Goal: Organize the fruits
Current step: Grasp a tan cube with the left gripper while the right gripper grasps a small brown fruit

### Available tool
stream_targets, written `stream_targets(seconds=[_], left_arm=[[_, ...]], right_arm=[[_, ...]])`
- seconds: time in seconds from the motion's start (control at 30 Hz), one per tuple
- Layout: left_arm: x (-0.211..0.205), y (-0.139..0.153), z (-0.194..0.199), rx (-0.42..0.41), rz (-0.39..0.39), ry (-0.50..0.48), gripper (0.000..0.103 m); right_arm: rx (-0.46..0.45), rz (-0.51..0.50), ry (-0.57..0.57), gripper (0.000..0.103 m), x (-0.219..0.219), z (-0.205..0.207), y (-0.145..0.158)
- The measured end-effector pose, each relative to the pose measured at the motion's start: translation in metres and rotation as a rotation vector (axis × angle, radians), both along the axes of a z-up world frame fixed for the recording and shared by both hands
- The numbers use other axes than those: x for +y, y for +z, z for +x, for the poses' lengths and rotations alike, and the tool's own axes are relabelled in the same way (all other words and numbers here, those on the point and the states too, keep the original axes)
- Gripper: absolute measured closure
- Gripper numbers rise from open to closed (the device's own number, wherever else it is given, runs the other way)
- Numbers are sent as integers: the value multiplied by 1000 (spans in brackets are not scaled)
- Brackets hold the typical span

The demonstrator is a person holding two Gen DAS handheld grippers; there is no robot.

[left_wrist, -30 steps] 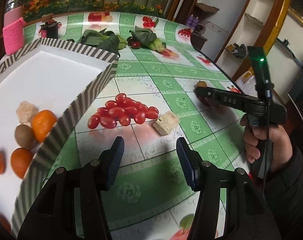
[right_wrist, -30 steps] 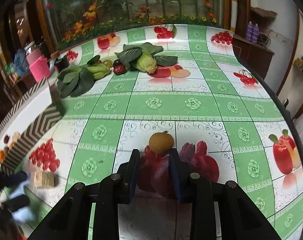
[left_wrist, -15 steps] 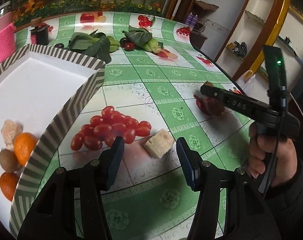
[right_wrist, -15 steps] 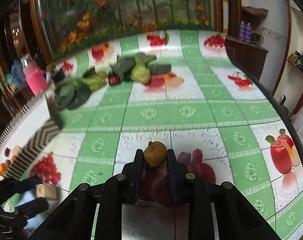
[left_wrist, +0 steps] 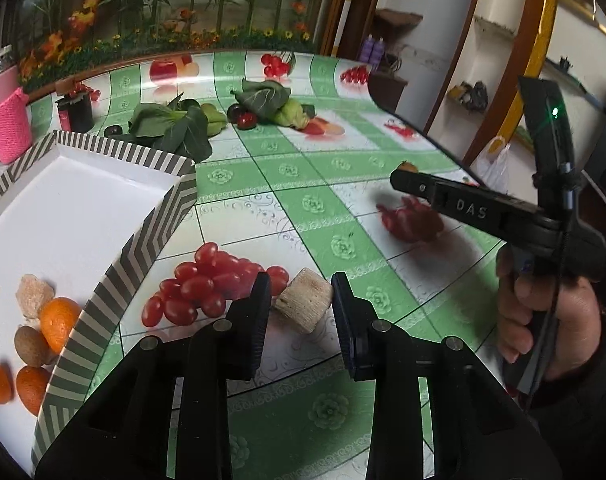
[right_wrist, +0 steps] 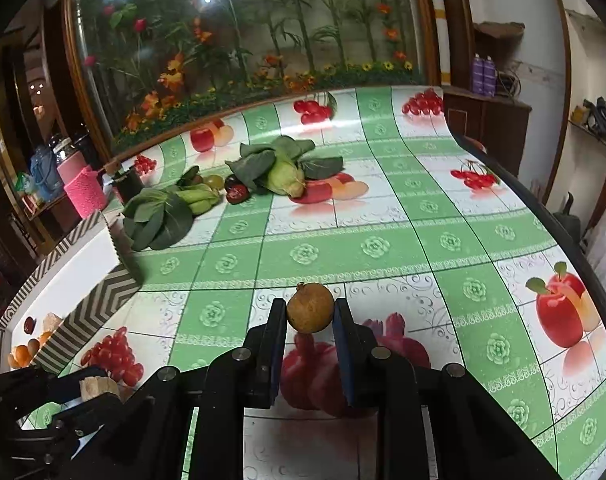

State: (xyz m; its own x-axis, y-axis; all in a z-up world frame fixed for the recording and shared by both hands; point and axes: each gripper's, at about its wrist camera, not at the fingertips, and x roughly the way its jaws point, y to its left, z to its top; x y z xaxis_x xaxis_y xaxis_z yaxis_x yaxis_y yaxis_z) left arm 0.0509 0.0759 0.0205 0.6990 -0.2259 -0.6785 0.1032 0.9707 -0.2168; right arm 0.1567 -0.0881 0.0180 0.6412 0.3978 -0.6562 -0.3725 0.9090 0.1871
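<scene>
My right gripper [right_wrist: 310, 314] is clamped on a round, rough-skinned brown fruit [right_wrist: 310, 308], its little stem nub pointing up, just off the tablecloth [right_wrist: 383, 248] (only this view shows the pinch). From the left wrist I see my left gripper [left_wrist: 301, 300], whose jaws have just been closing around a ribbed tan block [left_wrist: 304, 304], its long axis slanting toward the glossy cherry tomatoes [left_wrist: 207, 284] beside the striped tray [left_wrist: 143, 252].

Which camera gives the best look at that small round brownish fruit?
The right wrist view: the brownish fruit sits whole and sharp between the right hand-held gripper pads. The left wrist view shows only a sliver of it above that gripper's finger.
</scene>
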Motion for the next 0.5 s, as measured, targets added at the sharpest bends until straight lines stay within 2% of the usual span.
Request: stream_targets(seconds=[0.23,0.4,0.5], left_arm=[[10,1,-5,-5,-52,22,74],[13,4,-12,-20,-53,34,74],[15,6,-19,-33,-41,37,74]], right_arm=[[-67,-24,16,80,6,-10,7],[-99,-82,9,80,14,-16,9],[-78,-63,17,80,19,-22,7]])
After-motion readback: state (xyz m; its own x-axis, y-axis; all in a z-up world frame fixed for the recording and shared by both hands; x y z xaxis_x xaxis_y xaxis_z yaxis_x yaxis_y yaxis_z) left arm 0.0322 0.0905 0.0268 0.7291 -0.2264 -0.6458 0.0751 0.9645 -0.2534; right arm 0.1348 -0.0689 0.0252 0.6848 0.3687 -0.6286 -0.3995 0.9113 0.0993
